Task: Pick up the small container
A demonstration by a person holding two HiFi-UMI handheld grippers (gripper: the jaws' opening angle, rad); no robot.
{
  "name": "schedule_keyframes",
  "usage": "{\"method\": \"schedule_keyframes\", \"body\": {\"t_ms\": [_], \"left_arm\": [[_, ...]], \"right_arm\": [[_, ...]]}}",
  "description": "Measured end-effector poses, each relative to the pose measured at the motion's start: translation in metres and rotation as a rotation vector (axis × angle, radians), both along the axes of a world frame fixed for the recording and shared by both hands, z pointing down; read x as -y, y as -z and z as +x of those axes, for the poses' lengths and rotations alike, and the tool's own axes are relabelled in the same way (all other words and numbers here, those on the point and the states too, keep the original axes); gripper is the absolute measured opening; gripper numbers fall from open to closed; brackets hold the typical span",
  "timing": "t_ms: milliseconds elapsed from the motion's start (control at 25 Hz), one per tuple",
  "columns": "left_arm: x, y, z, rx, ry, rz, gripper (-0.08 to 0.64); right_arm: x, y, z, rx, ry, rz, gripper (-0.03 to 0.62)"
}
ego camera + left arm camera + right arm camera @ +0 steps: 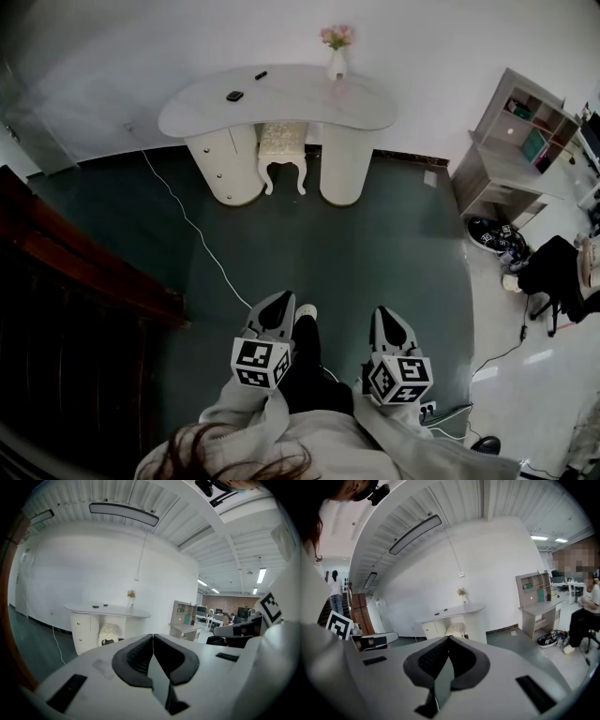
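A white curved desk [281, 108] stands against the far wall, well ahead of me. Two small dark objects lie on its top, one at the left [234, 96] and one further back [261, 75]; they are too small to tell which is the container. My left gripper [278, 300] and right gripper [386, 314] are held low near my body, far from the desk, both pointing toward it. In the left gripper view the jaws meet with nothing between them [153, 637]. In the right gripper view the gripper [448, 639] is likewise shut and holds nothing.
A vase of pink flowers [337, 58] stands at the desk's back edge, and a white stool [281, 145] sits under it. A white cable [197, 234] runs across the dark green floor. A shelf unit [520, 141] and a seated person [562, 272] are at the right; dark wooden boards [75, 272] at the left.
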State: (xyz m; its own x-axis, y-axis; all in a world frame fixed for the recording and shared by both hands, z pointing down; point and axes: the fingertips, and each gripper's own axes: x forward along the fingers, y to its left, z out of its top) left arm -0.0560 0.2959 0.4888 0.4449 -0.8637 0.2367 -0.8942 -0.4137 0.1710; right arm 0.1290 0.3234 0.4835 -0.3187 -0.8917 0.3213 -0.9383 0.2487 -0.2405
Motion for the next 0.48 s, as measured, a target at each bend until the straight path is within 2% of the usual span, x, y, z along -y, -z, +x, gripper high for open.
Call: {"method": "schedule_keyframes", "body": {"t_ms": [240,480], "left_arm": [[0.061,0.008,0.008,-0.011,-0.033,0.003,0.017],[0.127,0.02,-0.004,-0.01,-0.033,0.004,0.017]], "right_arm": [[0.061,0.007,0.001,0.002,0.0,0.0,0.049],[0.125,0.02,-0.009,0.003,-0.003,0.005,0.049]]}}
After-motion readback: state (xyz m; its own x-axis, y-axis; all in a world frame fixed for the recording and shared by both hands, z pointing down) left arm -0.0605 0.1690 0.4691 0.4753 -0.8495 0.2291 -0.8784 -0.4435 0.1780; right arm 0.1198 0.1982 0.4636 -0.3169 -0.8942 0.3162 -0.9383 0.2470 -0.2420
